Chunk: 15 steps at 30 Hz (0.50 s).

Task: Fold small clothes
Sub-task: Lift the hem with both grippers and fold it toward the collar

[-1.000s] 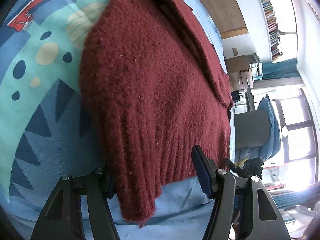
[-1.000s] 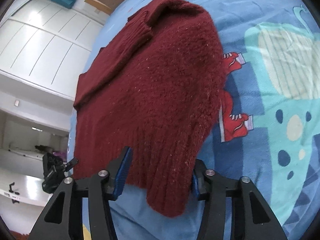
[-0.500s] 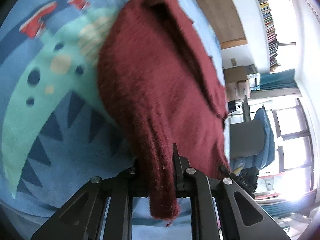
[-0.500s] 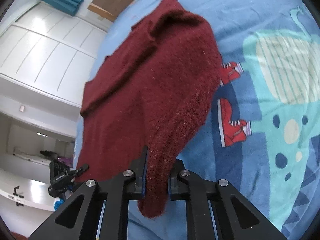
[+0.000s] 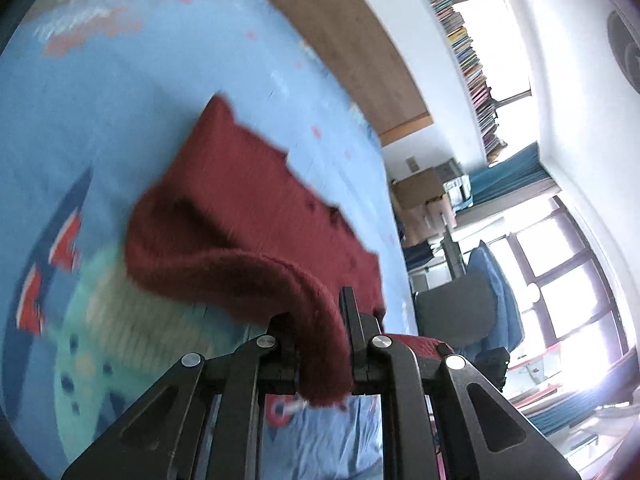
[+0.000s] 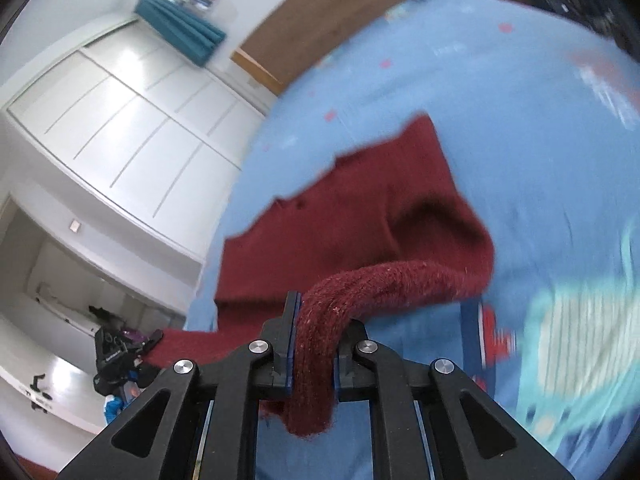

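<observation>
Sweater (image 5: 248, 232) hem now higher, tongs (image 5: 322, 344) clamped

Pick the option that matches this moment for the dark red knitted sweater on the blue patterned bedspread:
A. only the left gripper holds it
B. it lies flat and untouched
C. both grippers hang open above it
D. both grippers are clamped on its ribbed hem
D: the dark red knitted sweater has its ribbed hem pinched in both the left gripper and the right gripper, raised off the blue patterned bedspread.

Right tool (image 6: 314, 346) clamped on maroon sweater (image 6: 360, 224) hem, blue patterned bedspread (image 6: 500, 128)
</observation>
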Available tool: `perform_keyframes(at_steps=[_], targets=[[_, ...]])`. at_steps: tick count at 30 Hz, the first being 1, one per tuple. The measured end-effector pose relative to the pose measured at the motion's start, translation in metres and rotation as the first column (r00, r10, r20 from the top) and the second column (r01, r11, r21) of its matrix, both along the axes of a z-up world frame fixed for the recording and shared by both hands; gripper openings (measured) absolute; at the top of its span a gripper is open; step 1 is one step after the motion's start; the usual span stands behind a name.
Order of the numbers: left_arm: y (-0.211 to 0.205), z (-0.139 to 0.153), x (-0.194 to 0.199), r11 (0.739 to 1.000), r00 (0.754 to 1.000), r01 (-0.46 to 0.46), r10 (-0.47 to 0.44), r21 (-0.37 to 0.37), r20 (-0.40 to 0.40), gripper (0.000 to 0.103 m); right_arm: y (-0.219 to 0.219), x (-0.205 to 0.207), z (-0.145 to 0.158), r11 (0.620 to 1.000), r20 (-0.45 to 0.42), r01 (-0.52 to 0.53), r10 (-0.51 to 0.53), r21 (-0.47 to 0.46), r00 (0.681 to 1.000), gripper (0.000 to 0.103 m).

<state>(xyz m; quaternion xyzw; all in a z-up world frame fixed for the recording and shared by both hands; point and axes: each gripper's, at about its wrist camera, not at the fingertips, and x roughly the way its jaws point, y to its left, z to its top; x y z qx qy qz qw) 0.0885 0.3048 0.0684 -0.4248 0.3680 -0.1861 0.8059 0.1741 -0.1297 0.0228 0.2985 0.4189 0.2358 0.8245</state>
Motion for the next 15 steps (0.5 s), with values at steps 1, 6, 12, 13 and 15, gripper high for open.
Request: perform_keyframes(at_steps=[1,6,12,13,15], targets=[[0.002,0.008,0.011,1.000,1.000,-0.004,0.004,0.013,0.016,0.012,0.001,0.012,0.010,1.000,0.024,0.000,0.000,-0.008,1.000,0.012],[-0.006,0.021,0.060,0.997,0.999,-0.027,0.024,0.078,0.045,0.012,0.011,0.064,0.029,0.999,0.071,0.022,-0.019,-0.044,0.997,0.012],[-0.005,-0.004,0.108,0.983,0.999,-0.046,0.049,0.178,-0.014,0.012,0.028,0.127,0.016,0.994,0.032,0.050,-0.047,-0.099,0.998,0.012],[-0.007,-0.012,0.118,0.980,0.998,-0.047,0.054,0.193,-0.031,0.012,0.029,0.136,0.011,0.993,0.021,0.050,-0.048,-0.111,0.999,0.012],[-0.010,-0.026,0.134,0.976,0.996,-0.051,0.065,0.210,-0.059,0.012,0.032,0.156,-0.002,0.989,-0.014,0.056,-0.058,-0.135,0.998,0.012]])
